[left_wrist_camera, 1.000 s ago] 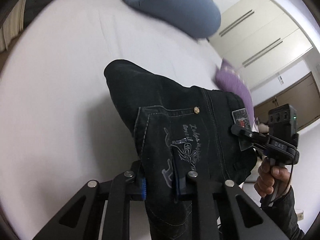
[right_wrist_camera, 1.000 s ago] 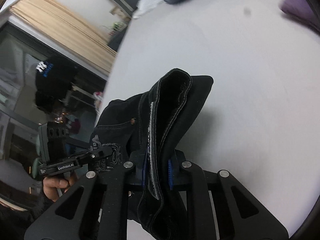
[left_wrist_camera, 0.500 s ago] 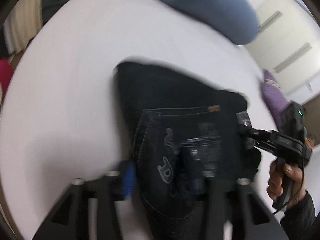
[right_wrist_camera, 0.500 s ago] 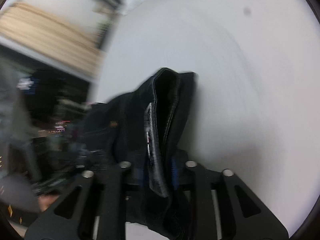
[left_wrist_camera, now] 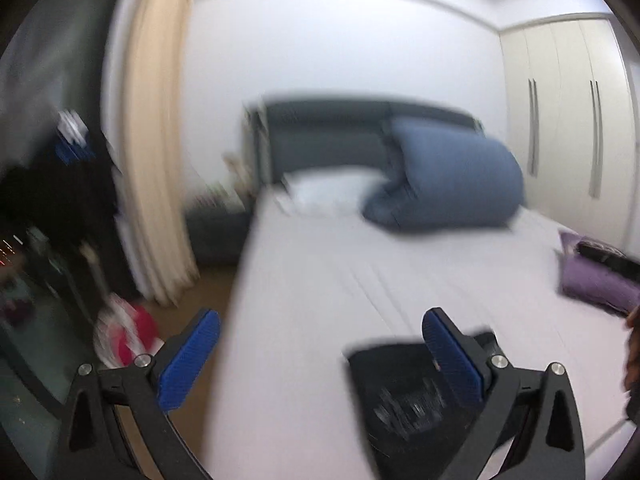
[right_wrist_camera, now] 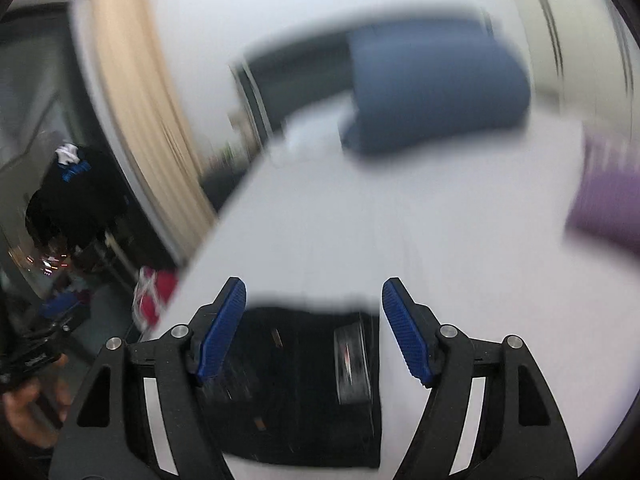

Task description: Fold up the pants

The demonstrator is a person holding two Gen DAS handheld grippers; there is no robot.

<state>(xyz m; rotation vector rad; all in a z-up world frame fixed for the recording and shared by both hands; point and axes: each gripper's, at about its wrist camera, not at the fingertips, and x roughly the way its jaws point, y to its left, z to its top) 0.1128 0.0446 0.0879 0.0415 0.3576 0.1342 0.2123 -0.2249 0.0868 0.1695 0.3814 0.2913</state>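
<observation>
Folded black denim pants (right_wrist_camera: pixel 304 384) lying flat on white bed sheet (left_wrist_camera: pixel 320 280) near foot edge, compact bundle, probably final fold set down. Left gripper (left_wrist_camera: pixel 316 354) fingers wide apart, empty, raised toward headboard. Right gripper (right_wrist_camera: pixel 314 330) fingers spread, nothing between, above pants. One second back both clamped on lifted waistband; now released, views tilted up, blurred.

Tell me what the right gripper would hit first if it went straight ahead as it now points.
Probably the bed sheet: the open right gripper points across it above the black pants. Blur leaves depth unclear.
</observation>
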